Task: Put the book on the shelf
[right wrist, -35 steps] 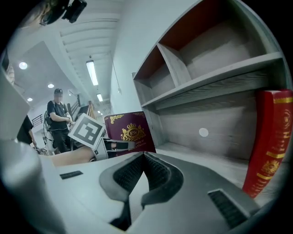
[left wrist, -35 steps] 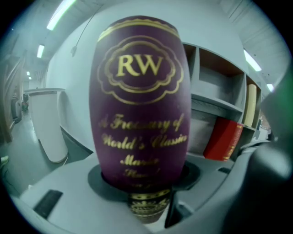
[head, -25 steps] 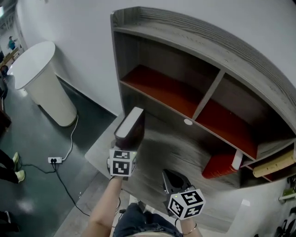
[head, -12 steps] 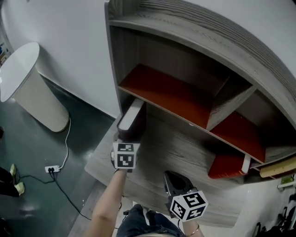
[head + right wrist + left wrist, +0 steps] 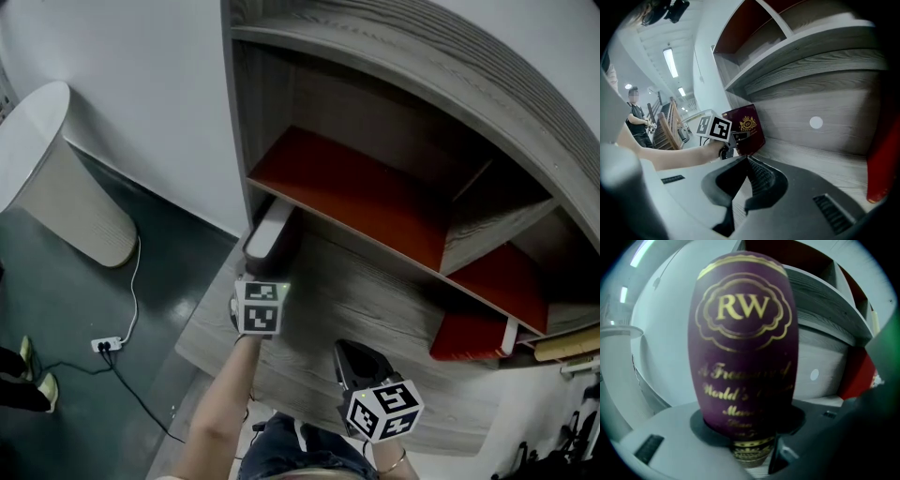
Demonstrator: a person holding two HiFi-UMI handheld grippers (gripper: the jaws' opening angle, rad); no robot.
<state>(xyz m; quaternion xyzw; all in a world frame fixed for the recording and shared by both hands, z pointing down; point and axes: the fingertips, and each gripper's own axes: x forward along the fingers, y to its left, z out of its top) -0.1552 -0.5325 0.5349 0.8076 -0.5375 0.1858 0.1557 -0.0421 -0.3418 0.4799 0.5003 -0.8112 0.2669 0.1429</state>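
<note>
Our left claw [image 5: 261, 279] pinched the maroon book [image 5: 269, 230] at the shelf's [image 5: 366, 281] lower left end, while our right claw [image 5: 354, 361] hung pressed together, empty, nearer us.

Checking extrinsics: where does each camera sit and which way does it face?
Head view: on the head, facing steeply down at the shelf; left gripper, right gripper, left forearm show.
Left gripper view: on left gripper, along its jaws, filled by the clamped book.
Right gripper view: on right gripper, past its shut jaws toward the shelf; left forearm shows.
Shared: head and right gripper views both show the book in the left gripper.
</note>
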